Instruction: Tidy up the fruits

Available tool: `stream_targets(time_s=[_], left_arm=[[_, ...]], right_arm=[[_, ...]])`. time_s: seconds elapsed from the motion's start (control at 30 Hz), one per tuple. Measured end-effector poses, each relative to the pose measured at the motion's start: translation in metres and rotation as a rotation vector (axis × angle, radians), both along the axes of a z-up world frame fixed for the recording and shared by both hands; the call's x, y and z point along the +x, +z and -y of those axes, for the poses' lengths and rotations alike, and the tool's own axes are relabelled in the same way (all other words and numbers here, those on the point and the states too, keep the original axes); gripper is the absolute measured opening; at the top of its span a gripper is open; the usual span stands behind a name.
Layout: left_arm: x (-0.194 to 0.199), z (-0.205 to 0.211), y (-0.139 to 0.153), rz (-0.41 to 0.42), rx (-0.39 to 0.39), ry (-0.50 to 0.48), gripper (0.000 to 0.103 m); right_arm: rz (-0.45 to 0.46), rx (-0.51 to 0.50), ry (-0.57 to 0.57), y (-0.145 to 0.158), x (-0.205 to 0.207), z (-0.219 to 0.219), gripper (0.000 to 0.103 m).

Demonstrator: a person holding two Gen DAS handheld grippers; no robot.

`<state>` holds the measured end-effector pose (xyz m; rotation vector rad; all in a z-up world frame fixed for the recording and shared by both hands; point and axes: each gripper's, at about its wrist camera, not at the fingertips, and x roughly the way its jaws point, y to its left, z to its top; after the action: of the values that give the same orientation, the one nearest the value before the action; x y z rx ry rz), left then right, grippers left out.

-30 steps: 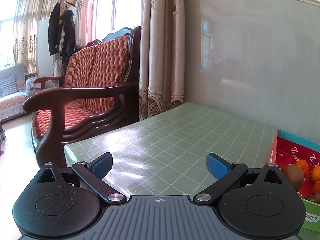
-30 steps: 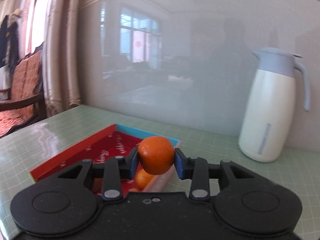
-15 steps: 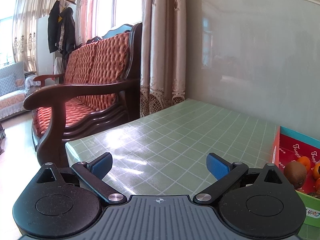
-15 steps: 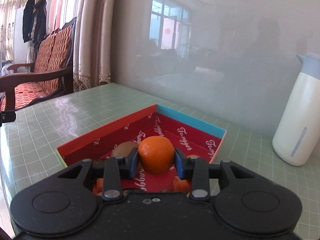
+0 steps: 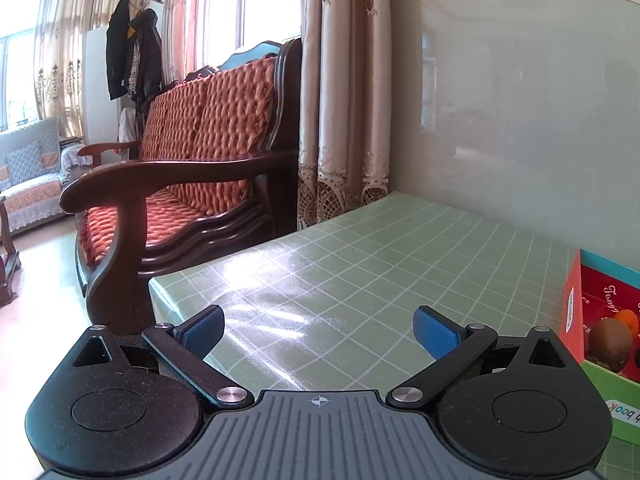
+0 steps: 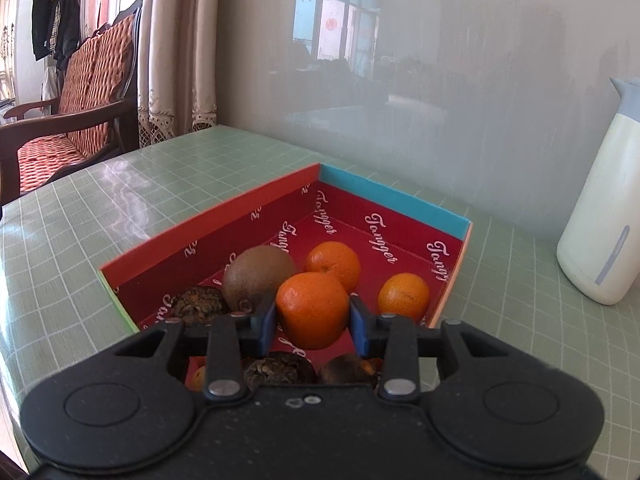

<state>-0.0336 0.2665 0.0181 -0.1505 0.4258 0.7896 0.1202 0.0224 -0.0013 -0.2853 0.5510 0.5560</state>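
The red box (image 6: 224,220) on the green checked tablecloth (image 6: 80,240) is the landmark here. Left of the box, above bare cloth, the left gripper (image 5: 318,326) hangs with its blue pads wide apart and nothing between them. From this view only the left wall of the box and a kiwi (image 5: 610,340) inside it are seen at the right edge. It seems to play no part in the present step.

Over the near part of the box, the right gripper (image 6: 313,320) is clamped on a mandarin (image 6: 312,310), one pad on each side of it. I cannot tell if the fruit is above the floor of the box or already on it. Inside the box, the kiwi (image 6: 258,276) lies just left of the held fruit, two other mandarins (image 6: 334,264) lie behind and to the right of it, and dark wrinkled fruits (image 6: 198,304) sit at the left and under the gripper.

I judge the step to be setting this mandarin down among the others. The risks are these: released from too high, the round fruit may bounce or roll and knock the neighbours out of order. Lowered too far, the fingers may press on the dark fruits under them. Opening the pads may also push the kiwi aside, because it is so near the left pad. The white thermos (image 6: 600,216), right of the box, is well apart and not in danger.
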Motion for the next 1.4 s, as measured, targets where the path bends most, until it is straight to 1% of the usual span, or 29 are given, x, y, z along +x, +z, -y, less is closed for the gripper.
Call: stream_targets(time_s=[0.17,0.4,0.47,0.53,0.7,0.77,0.8,0.87,0.97,1.07,1.13,1.23,1.33,1.4], left_arm=[[0.001,0.002,0.0,0.0,0.006,-0.012,0.1],[0.003,0.006,0.001,0.0,0.006,-0.024,0.1],[0.004,0.007,0.002,0.0,0.006,-0.027,0.1],[0.005,0.009,0.002,0.0,0.004,-0.031,0.1],[0.007,0.015,0.003,0.001,0.006,-0.049,0.1],[0.01,0.018,0.004,0.003,0.004,-0.058,0.1],[0.011,0.02,0.004,0.005,0.002,-0.064,0.1],[0.014,0.026,0.005,0.007,-0.001,-0.079,0.1],[0.019,0.038,0.005,0.008,0.001,-0.109,0.1],[0.025,0.054,0.006,0.008,0.01,-0.146,0.1],[0.029,0.066,0.006,0.003,0.025,-0.177,0.101],[0.035,0.087,0.007,-0.003,0.045,-0.238,0.103],[0.04,0.108,0.007,-0.013,0.06,-0.304,0.103],[0.042,0.122,0.007,-0.02,0.055,-0.355,0.103]], right_arm=[[0.009,-0.007,-0.008,0.001,0.0,-0.001,0.037],[0.031,0.009,-0.022,0.004,-0.001,0.004,0.043],[0.04,0.015,-0.027,0.006,-0.001,0.006,0.048],[0.049,0.017,-0.031,0.008,-0.002,0.008,0.057],[0.077,0.03,-0.041,0.013,-0.005,0.014,0.067],[0.095,0.043,-0.05,0.017,-0.008,0.019,0.075],[0.107,0.047,-0.058,0.019,-0.01,0.023,0.081],[0.127,0.054,-0.07,0.024,-0.013,0.031,0.083],[0.141,0.07,-0.101,0.03,-0.017,0.047,0.086],[0.126,0.101,-0.143,0.035,-0.018,0.067,0.089],[0.116,0.122,-0.184,0.036,-0.02,0.081,0.1],[0.103,0.148,-0.234,0.039,-0.025,0.101,0.101],[0.087,0.177,-0.289,0.039,-0.035,0.122,0.103],[0.055,0.19,-0.318,0.035,-0.043,0.135,0.103]])
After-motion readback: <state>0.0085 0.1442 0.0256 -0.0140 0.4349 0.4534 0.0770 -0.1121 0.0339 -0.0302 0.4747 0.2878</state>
